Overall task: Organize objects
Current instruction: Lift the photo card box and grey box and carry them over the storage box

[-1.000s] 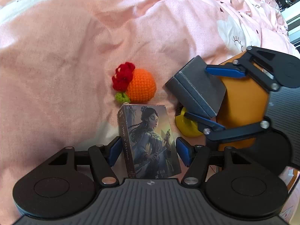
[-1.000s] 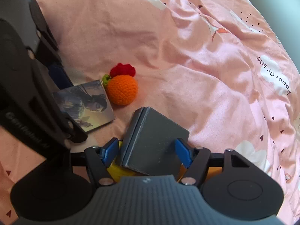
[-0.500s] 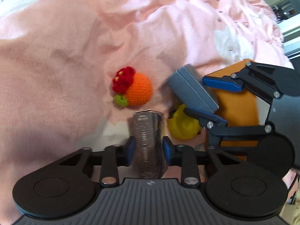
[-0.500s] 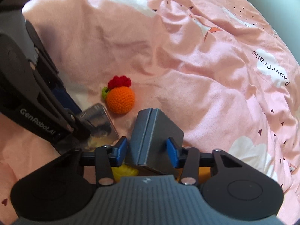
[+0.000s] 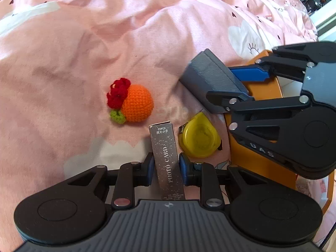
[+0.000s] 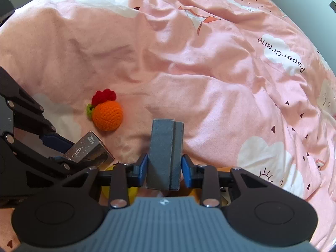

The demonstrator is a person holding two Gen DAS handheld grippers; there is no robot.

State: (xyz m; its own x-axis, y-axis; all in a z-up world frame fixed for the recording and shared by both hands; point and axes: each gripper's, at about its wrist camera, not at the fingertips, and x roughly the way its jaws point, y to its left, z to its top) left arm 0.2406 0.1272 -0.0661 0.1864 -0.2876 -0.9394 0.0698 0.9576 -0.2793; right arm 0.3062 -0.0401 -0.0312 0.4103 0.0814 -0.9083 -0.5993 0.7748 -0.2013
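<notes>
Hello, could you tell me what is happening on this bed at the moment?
A person is tidying small things off a pink bedsheet with two handheld grippers. The left gripper is shut on a photo card box, and the right gripper is shut on a grey case. A crocheted orange and a yellow tape measure lie on the sheet beside an orange container.

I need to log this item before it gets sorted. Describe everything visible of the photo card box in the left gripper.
The photo card box is a slim carton with a dark, silver-speckled spine printed "PHOTO CARD" and "55PCS" near the top. The left gripper is shut on it, blue pads pressing its two broad faces, spine facing the camera. It is held above the pink bedsheet, near the yellow tape measure. The right wrist view shows it tilted.
</notes>
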